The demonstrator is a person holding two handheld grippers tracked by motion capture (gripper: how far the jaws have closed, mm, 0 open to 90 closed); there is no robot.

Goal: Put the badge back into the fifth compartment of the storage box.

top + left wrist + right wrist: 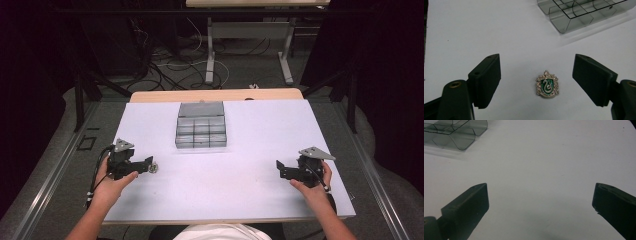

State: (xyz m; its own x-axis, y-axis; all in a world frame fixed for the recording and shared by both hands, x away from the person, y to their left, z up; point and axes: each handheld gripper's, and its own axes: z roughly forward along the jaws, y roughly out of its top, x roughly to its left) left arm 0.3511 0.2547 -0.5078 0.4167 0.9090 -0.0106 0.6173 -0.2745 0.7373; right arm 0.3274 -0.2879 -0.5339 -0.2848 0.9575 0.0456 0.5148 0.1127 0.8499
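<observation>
From above, your left tongs (pixel 148 164) point at the badge (pixel 155 168) on the white surface (pixel 240 190); the clear tray (pixel 201 131) sits well beyond. Along the left tongs, jaws apart, nothing blocks the crest-shaped, green enamel badge (pixel 547 84). Your right tongs (pixel 539 207) gape over bare surface.

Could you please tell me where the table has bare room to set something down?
The widest bare patch lies between the left gripper and the right gripper, in front of the clear divided box. Both sides of the box are bare too. Only the badge crowds the spot at the left gripper's open jaws.
</observation>
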